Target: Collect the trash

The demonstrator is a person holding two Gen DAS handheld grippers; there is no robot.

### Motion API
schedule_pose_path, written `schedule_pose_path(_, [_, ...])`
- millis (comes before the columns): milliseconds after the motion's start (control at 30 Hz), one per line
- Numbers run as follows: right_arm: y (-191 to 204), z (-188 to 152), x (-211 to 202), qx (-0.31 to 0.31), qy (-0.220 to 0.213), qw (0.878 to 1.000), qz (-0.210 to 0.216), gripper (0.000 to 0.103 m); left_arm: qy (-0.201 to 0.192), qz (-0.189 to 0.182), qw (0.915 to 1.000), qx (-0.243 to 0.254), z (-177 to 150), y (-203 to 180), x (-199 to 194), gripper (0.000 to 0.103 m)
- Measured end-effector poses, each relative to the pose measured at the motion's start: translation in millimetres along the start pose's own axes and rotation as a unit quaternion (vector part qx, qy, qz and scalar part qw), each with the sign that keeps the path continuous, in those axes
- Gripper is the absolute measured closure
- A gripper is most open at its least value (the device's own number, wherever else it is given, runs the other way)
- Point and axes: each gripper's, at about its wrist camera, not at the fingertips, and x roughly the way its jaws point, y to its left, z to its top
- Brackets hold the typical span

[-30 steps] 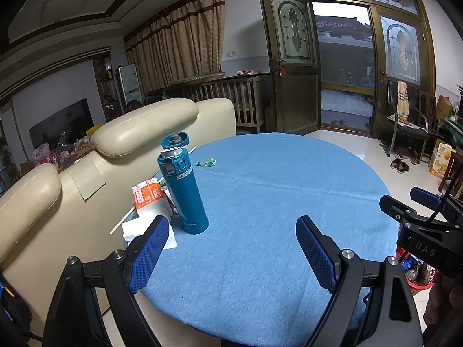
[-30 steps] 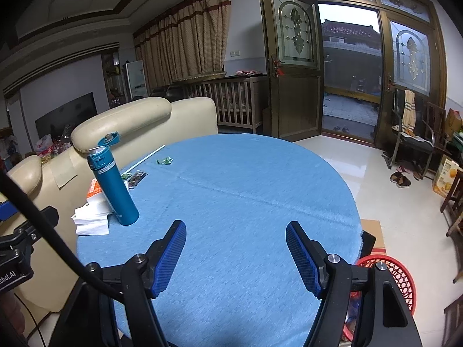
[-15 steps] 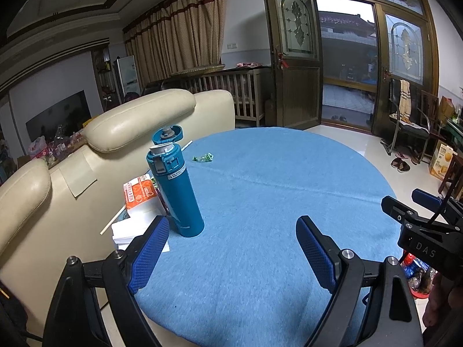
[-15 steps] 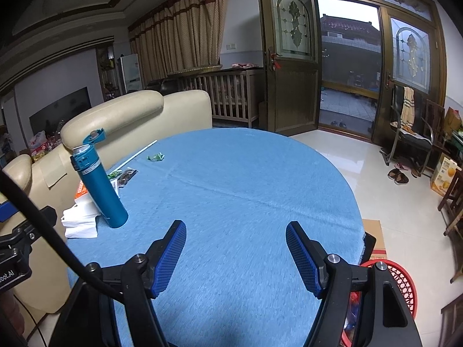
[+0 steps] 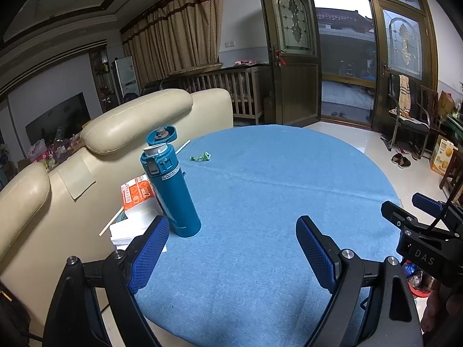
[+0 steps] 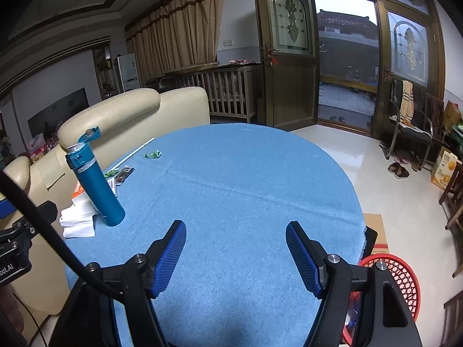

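**A:** What is nearest in the two wrist views?

**B:** At the bottom of each frame, a pair of black fingers with blue textured pads. The left gripper (image 5: 233,248) has its jaws spread wide with nothing between them, only blue cloth behind the gap. The right gripper (image 6: 235,253) is also spread apart and empty. At the right edge of the left view, the right gripper's black body shows from the side, with part of a hand under it.

**A:** And beyond the fingers?

**B:** A round table (image 5: 275,202) covered in a blue cloth fills the middle of both frames. At its left side stands a teal flask (image 5: 170,190), upright, its flip lid open. Just behind the flask's base lies a stack of white paper (image 5: 136,225) with an orange-and-white packet (image 5: 136,193) on top, and a thin stick pokes out to the left.

**A:** Where is the trash?

**B:** A crumpled green wrapper (image 6: 152,154) lies on the cloth in the upper left part of the table, past the flask and well apart from both grippers. In the right view, another green scrap (image 6: 111,173) and a dark wrapper (image 6: 124,172) lie near the left rim, close behind the flask. A red mesh basket (image 6: 402,277) sits on the floor at the lower right of that view, beside the table.

**A:** Farther back?

**B:** A cream leather sofa (image 5: 136,118) stands behind the table at the left, and an open glazed door at the upper right.
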Motion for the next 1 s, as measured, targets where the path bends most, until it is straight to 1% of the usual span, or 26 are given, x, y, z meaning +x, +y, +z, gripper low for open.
schedule_pose_path(233, [-10.6, -4.0, -14.6, 0.009, -0.011, 1.0, 0.002, 0.028, -0.014, -0.002, 0.9998, 0.014, -0.2, -16.8, -16.8, 0.013])
schedule_pose_path(400, [-19.7, -6.3, -21.0, 0.014, -0.016, 1.0, -0.002, 0.028, -0.014, -0.009, 0.9996, 0.023, 0.7, -26.0, -16.9, 0.013])
schedule_pose_path(600, [-27.4, -5.4, -15.3, 0.024, -0.01, 1.0, -0.006, 0.028, -0.009, -0.013, 0.9996, 0.025, 2.8, -29.3, -8.5, 0.013])
schedule_pose_path(1000, [-25.7, -7.4, -0.8, 0.021, 0.006, 1.0, -0.008, 0.028, 0.003, -0.018, 0.9996, 0.022, 0.2, -26.2, 3.7, 0.013])
